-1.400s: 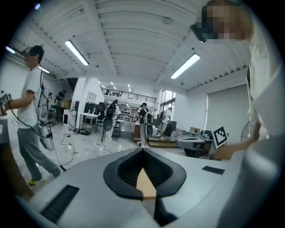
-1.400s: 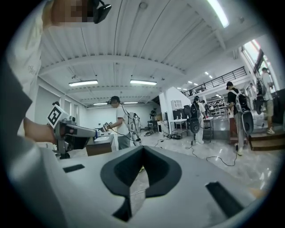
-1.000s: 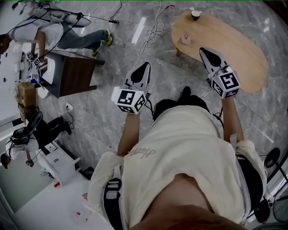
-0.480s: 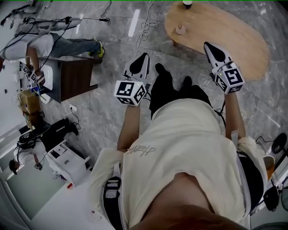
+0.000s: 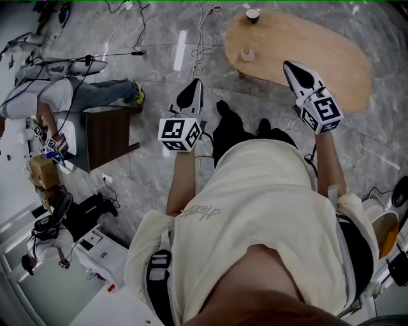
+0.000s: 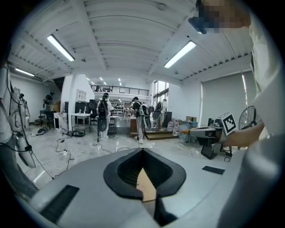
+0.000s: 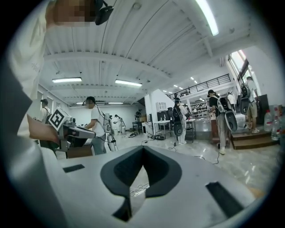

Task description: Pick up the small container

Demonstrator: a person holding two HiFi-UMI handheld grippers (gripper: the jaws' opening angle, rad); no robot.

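A small tan container (image 5: 247, 55) stands near the left end of an oval wooden table (image 5: 319, 54) in the head view. A dark cup (image 5: 252, 14) sits further back on the same table. My left gripper (image 5: 196, 83) is held over the marble floor, short of the table and left of the container, jaws shut and empty. My right gripper (image 5: 289, 65) hovers over the table's near edge, right of the container, also shut with nothing in it. In the left gripper view the jaw tips (image 6: 142, 150) meet; the right gripper view shows its jaw tips (image 7: 142, 148) meeting too.
A dark side table (image 5: 105, 121) stands at the left with a seated person (image 5: 60, 95) beside it. Cables (image 5: 203, 38) trail across the floor by the table's left end. White equipment (image 5: 95, 245) and bags lie at the lower left. People stand across the hall.
The oval table and the container have slid down and left in the head view, closer to me. Both grippers stay raised and shut, and the right one now reaches over the table's edge.
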